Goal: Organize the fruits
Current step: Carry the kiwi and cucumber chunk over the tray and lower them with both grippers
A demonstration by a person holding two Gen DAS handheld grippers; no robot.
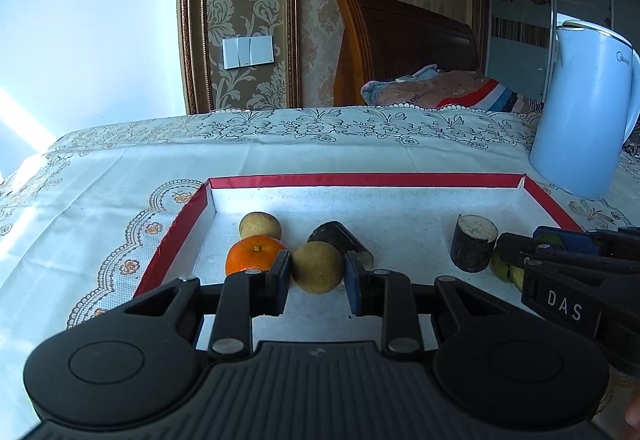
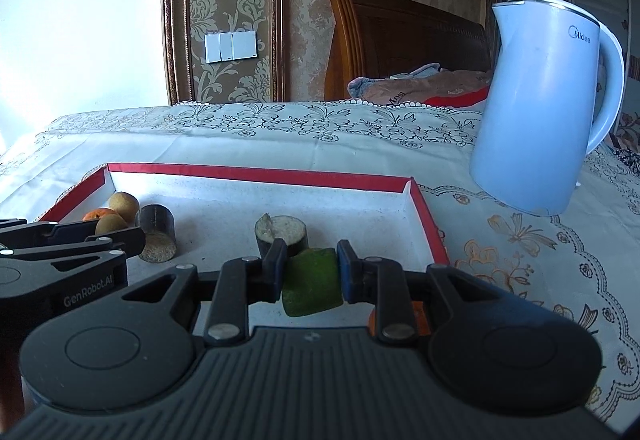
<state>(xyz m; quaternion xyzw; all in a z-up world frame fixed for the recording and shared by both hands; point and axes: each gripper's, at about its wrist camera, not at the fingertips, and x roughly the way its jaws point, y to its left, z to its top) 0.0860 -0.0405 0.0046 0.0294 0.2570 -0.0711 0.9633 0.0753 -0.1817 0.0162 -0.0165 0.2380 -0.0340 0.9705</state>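
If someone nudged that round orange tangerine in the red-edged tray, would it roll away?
Probably a little: the round orange tangerine looks ball-shaped and smooth. It likely wouldn't go far, since a yellowish fruit and the red-edged tray wall sit close by.

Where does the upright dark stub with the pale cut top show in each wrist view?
Left wrist: the upright stub stands right of centre in the red-rimmed tray, just left of the right claw.
Right wrist: the stub is at centre, just behind the green fruit that this claw is shut on.
Shared landmark: the blue kettle, beyond the tray's far right corner.
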